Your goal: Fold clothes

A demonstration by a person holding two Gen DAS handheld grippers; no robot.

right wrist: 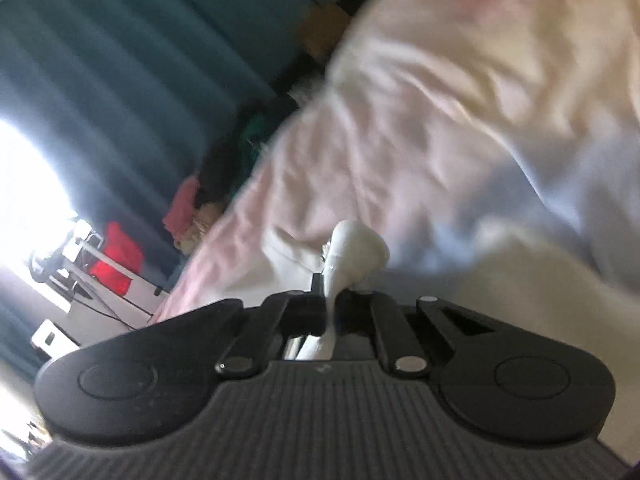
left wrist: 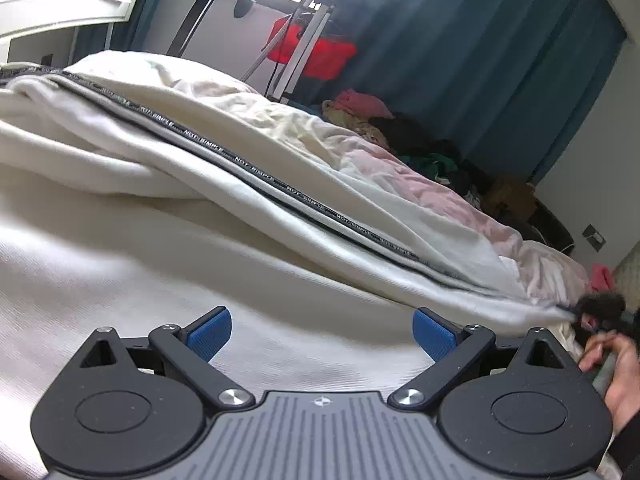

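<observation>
Two grippers work over a bed (left wrist: 552, 264) covered in rumpled cream and pale pink bedding. The left gripper (left wrist: 322, 334) hovers low over a white garment (left wrist: 168, 240) spread across the bed, its jaws wide apart, the blue pads (left wrist: 210, 334) showing with nothing between them. The garment's ribbed white fabric fills the ground just beyond those pads, and a long fold of it runs from upper left toward lower right. Along that fold lies a dark printed band (left wrist: 256, 172) with repeated lettering.

At the far right end of the fold, the left wrist view shows the right gripper (left wrist: 600, 306), dark and blurred, at the garment's corner, with a hand (left wrist: 616, 368) behind it on the handle. In the right wrist view, the right gripper (right wrist: 330, 308) is clamped tight on a bunched bit of the white garment (right wrist: 356, 252), which bulges out in front of the closed jaws and passes back between them. That view is tilted and smeared by motion, so the bedding beyond reads only as soft white and pink folds.

Beyond the bed, a heap of mixed clothes (left wrist: 400, 128) lies against teal curtains (left wrist: 480, 60). A metal stand (left wrist: 308, 28) with a red cloth (left wrist: 320, 52) draped on it is near the bright window, and a white shelf (left wrist: 60, 8) with small items sits at upper left.
</observation>
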